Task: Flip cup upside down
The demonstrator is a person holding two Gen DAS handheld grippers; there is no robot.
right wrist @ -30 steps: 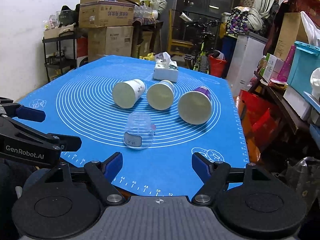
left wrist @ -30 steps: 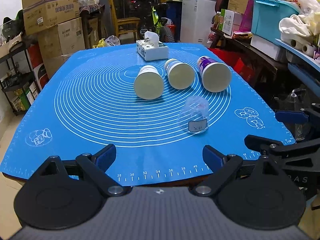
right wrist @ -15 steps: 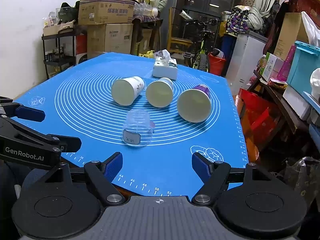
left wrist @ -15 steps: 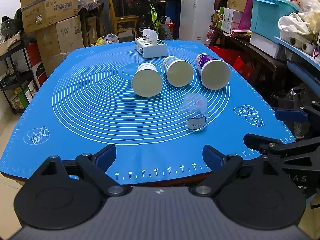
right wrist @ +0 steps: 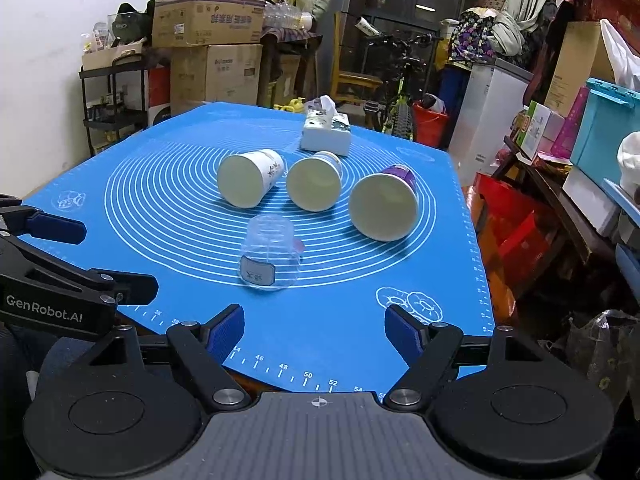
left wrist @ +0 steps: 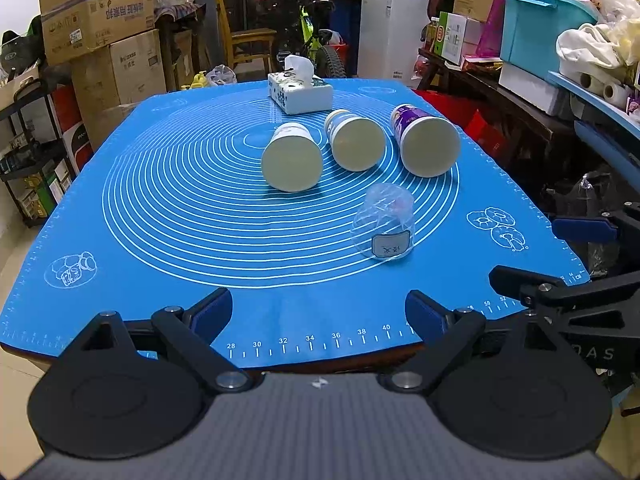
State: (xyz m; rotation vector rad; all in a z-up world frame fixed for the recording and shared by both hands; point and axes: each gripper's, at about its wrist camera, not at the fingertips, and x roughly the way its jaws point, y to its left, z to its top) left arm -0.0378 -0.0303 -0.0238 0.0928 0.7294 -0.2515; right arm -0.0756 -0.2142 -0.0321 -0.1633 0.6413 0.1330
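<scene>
While easing a touch nearer the table than a second ago, hanging spread wide and empty at the near edge: left gripper (left wrist: 318, 306) and right gripper (right wrist: 315, 320), side by side. Sitting just ahead on the blue mat (left wrist: 160, 220), closest to the right gripper: clear plastic cup (right wrist: 271, 254), narrow end uppermost. Lying on their sides further back: three paper cups (left wrist: 292, 158), then a tissue box (left wrist: 300, 90). Nothing shifting on the mat. Probably only approaching, with no flipping begun.
</scene>
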